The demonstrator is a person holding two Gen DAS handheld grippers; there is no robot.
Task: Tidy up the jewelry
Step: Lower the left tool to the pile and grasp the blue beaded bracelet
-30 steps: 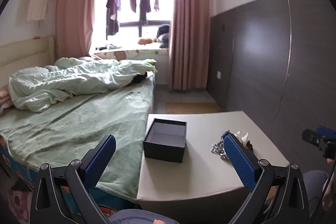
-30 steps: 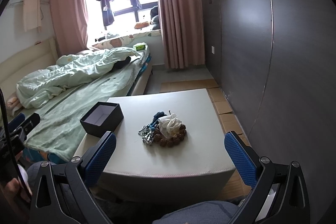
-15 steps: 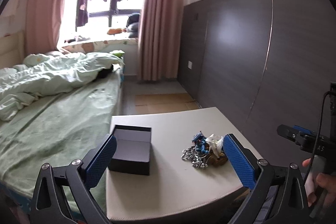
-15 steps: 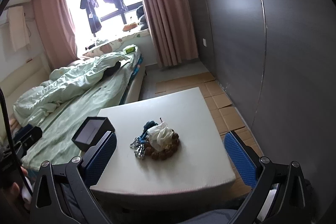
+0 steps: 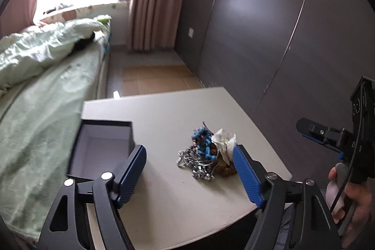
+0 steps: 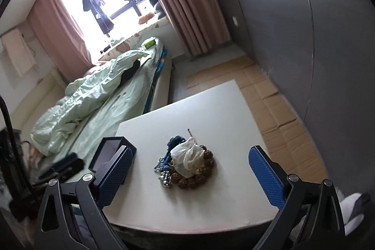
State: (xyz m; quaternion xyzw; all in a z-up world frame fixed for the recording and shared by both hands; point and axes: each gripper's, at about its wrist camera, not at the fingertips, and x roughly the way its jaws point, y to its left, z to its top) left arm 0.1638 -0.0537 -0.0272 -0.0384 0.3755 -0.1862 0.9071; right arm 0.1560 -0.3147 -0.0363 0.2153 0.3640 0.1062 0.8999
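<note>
A: Step? Approach. Tangled heap of silver chain, blue beads and brown wooden beads sits mid white table, beside open black cardboard box

B: Left tool just narrowing, nothing between; right tool apart, empty. Next: pinch one strand

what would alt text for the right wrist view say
An open right gripper frames a heap of jewelry on a white table: brown beads, silver chain, blue cord, white pouch on top. An open black box sits at the table's left edge, beside a green bed.
</note>
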